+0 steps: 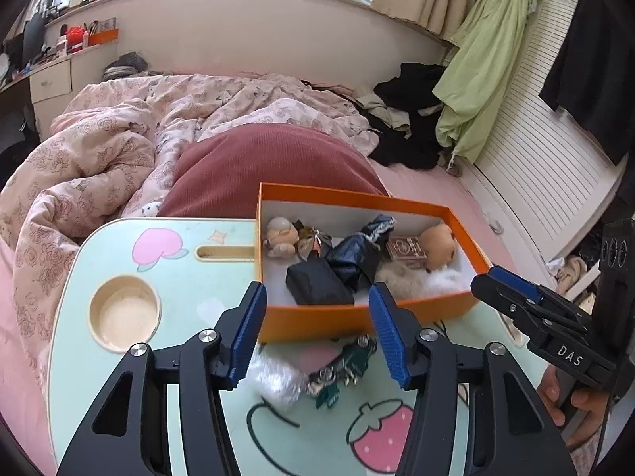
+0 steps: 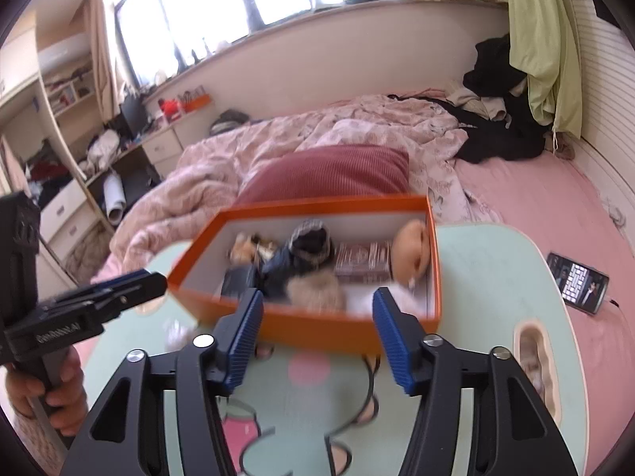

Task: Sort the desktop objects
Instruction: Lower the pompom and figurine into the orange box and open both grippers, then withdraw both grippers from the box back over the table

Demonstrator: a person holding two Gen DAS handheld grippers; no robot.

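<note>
Hovering | both tools parted, empty | orange box (image 1: 357, 317) just ahead

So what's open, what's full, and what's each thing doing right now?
left gripper: open, holding nothing.
right gripper: open, holding nothing.
orange box: no lid on, filled with small things.
green toy car: outside the box, lying on the table.
phone: screen lit.
cup hole: empty.
</note>
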